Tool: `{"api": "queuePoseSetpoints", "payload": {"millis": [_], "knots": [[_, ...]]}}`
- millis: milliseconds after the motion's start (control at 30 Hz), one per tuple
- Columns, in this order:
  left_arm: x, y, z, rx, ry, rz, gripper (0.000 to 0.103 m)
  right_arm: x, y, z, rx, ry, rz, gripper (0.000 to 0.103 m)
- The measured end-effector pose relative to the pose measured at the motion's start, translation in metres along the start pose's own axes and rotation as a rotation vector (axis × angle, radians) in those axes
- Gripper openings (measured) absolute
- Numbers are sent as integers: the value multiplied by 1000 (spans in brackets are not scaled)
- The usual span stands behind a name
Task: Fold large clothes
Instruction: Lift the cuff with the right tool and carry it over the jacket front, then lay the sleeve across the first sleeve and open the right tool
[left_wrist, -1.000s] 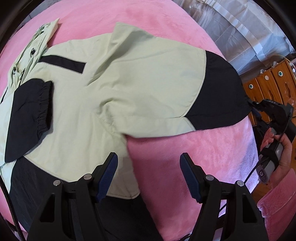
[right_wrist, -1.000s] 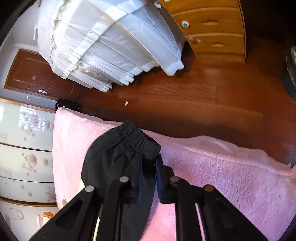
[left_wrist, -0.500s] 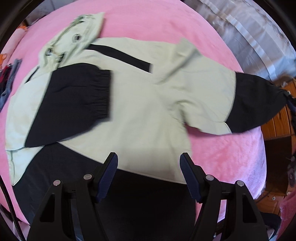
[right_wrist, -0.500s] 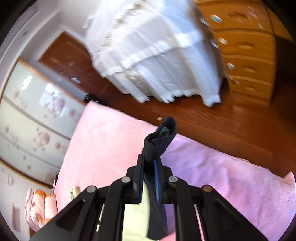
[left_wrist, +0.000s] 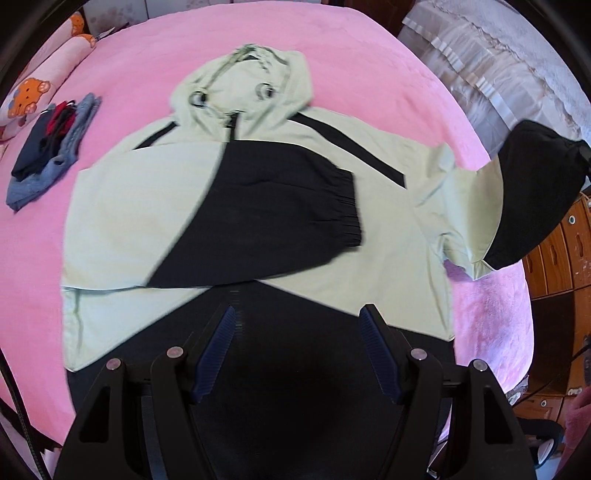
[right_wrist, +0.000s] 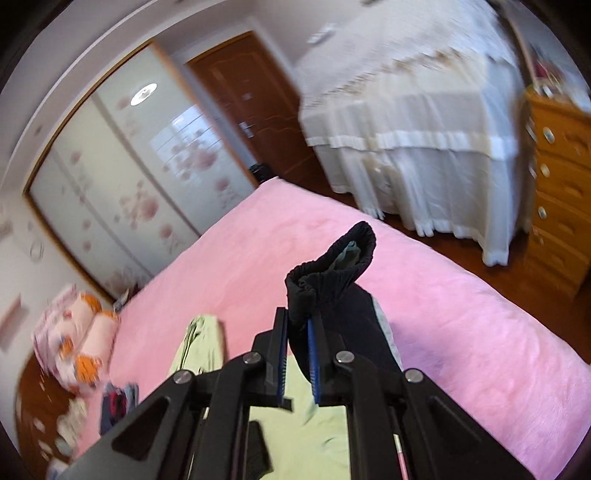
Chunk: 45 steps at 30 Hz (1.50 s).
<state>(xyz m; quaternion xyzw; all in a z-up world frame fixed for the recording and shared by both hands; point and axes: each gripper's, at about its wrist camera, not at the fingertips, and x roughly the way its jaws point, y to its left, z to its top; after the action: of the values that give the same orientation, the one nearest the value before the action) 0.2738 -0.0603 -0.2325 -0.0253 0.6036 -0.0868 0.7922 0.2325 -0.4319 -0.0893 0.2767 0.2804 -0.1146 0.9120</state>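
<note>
Left wrist view: jacket (left_wrist: 258, 206) lies flat on the pink bed (left_wrist: 147, 74), one sleeve already folded across. Left gripper (left_wrist: 299, 350) fingers wide, empty. Right gripper (right_wrist: 297, 354) pinches the other cuff (right_wrist: 332, 273). Light, floppy, probably slippery fabric, so grab at cuffs or hems.

Matt woven-cloth jacket (left_wrist: 258, 206), elastic-gathered cuff (right_wrist: 332, 258); plush fleecy pink blanket (left_wrist: 369, 55); glossy wood floor (right_wrist: 509, 273); matt black plastic fingers (left_wrist: 380, 354).

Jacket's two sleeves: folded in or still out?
One each. One sleeve lies folded across the jacket chest. The other sleeve sticks out sideways, its black cuff pinched in the right gripper above the bed.
</note>
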Motion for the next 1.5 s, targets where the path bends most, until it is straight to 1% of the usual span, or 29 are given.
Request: {"api": "queuePoseSetpoints", "payload": {"millis": [100,133,233,267,333,400,633,700,733,767,867,933,1000,1067,1133,1167,1233,1333,1400,1500], "knots": [[-9,27,0,-1,-15,1,68,4,46,-26,-65,19,6,9],[-13,42,1,-5,-20,1,68,5,56,-35,-79,25,9,9],[-18,72,0,-25,-25,-3,68,16,96,-69,-135,62,16,9],[-18,84,0,-33,-24,-5,68,23,110,-86,-160,85,14,9],[-19,102,0,-43,-23,0,68,35,127,-110,-192,116,13,9],[-18,115,-1,-49,-19,10,68,50,150,-145,-269,155,-19,9],[-11,160,-8,-89,-3,-4,68,102,186,-246,-472,326,-63,10],[-8,167,-10,-91,2,-9,68,111,191,-267,-516,371,-57,11],[-5,171,-12,-92,8,-11,68,113,195,-273,-522,391,-48,14],[-3,174,-13,-93,13,-12,68,118,196,-282,-527,426,-33,14],[5,178,-17,-98,32,-15,68,124,199,-292,-529,495,-1,17],[11,179,-18,-111,42,-29,68,124,198,-296,-537,520,-2,18],[15,177,-18,-127,51,-51,68,118,194,-292,-542,525,4,18],[21,172,-15,-144,57,-77,68,113,189,-284,-528,537,23,23],[27,164,-12,-165,58,-109,68,112,183,-279,-512,557,47,38],[30,160,-10,-175,60,-125,68,107,178,-275,-504,561,59,40],[40,150,-5,-202,57,-164,68,101,170,-268,-492,561,81,41],[56,132,4,-243,46,-201,68,92,150,-256,-464,578,79,41],[67,121,8,-275,35,-210,68,89,131,-246,-419,610,68,41],[81,106,15,-322,19,-218,68,85,102,-233,-366,629,43,41]]}}
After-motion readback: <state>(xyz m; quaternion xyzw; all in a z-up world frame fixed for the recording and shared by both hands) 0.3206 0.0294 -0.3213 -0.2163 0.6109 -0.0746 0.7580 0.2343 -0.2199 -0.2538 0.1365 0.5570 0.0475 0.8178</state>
